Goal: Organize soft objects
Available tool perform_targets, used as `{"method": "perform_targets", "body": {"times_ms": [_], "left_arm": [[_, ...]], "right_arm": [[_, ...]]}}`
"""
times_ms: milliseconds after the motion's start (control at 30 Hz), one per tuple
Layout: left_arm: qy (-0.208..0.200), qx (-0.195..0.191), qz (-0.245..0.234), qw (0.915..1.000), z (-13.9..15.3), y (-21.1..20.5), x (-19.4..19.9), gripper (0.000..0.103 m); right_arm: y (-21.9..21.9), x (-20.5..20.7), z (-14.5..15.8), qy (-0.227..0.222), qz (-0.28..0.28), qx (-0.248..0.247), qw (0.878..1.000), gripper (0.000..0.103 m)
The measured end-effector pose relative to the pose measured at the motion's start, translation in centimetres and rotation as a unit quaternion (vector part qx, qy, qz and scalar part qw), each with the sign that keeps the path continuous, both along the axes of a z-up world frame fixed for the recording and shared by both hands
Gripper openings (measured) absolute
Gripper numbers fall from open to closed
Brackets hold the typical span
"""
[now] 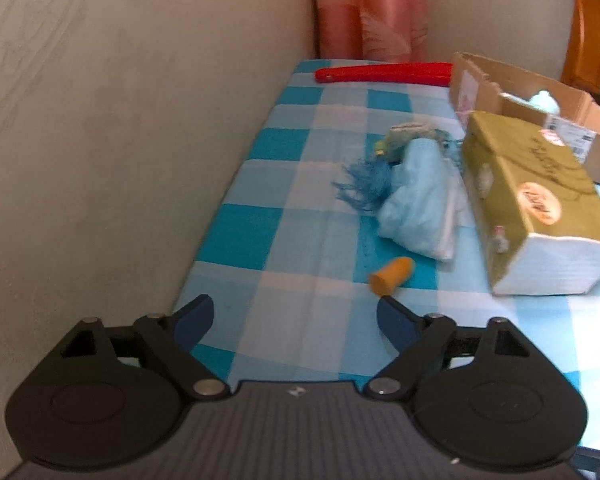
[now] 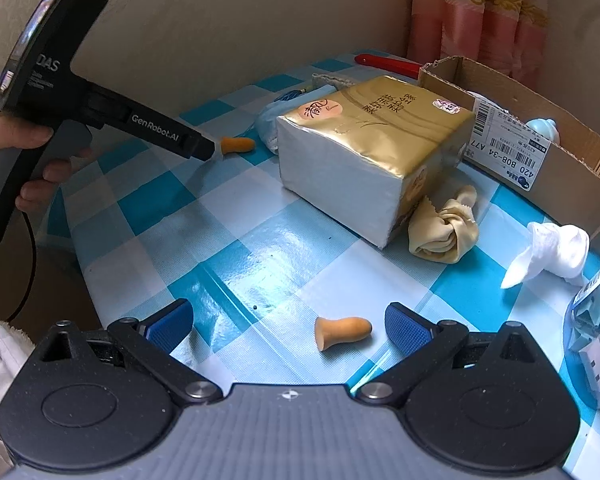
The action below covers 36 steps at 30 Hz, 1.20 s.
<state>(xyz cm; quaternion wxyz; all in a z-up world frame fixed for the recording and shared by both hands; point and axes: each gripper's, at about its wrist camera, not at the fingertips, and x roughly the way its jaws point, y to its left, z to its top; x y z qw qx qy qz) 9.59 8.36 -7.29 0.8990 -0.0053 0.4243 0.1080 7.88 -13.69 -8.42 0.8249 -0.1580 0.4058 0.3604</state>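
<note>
The left gripper (image 1: 296, 316) stood spread with nothing between its blue pads, aimed down at the checked tablecloth (image 1: 284, 240); in its own view an orange foam earplug (image 1: 392, 274) lay just beyond the right-hand pad, at about one o'clock from the gap, so the tool looked lined up to reach for it; further off toward one o'clock sat a heap of pale blue cloth (image 1: 418, 208) with a blue tassel (image 1: 364, 188), tucked against the gold tissue pack (image 1: 528, 200); behind that, at two o'clock, an open cardboard box (image 1: 540, 92) waited, probably as the bin for the soft things; a red strip (image 1: 384, 72) lay at twelve o'clock by the wall.

In the right wrist view the right gripper (image 2: 288, 326) was likewise spread and empty; a second earplug (image 2: 342, 330) lay on the cloth between its pads, nearer the right one and touching neither; a knotted cream cloth (image 2: 446, 230) leaned on the pack's near end at one o'clock; a white sock (image 2: 552, 250) lay at two o'clock beside the box; a person's hand (image 2: 24, 148) held the left tool at ten o'clock, its tip near the first earplug.
</note>
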Motion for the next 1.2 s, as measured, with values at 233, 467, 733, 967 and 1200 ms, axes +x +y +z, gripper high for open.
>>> {"method": "perform_targets", "body": {"times_ms": [233,467,733,967,1200], "left_arm": [[-0.004,-0.051,-0.043,0.9978,0.3,-2.3,0.0,0.053],[-0.022,-0.046,-0.027,0.9984,-0.3,-3.1,1.4,0.051],[-0.033,-0.048,-0.007,0.9983,-0.5,-2.8,2.3,0.038],[-0.039,-0.044,-0.006,0.9983,-0.6,-2.7,2.9,0.024],[-0.035,-0.041,-0.02,0.9983,-0.3,-2.0,2.0,0.023]], "right_arm": [[0.0,-0.1,0.0,-0.002,-0.001,0.002,1.0,0.103],[-0.3,-0.2,-0.1,-0.006,0.003,0.007,1.0,0.103],[-0.4,-0.2,-0.1,-0.01,0.005,0.009,1.0,0.103],[-0.5,-0.1,0.0,-0.009,0.005,0.011,1.0,0.103],[-0.4,-0.3,-0.1,-0.013,0.007,0.004,1.0,0.103]]}}
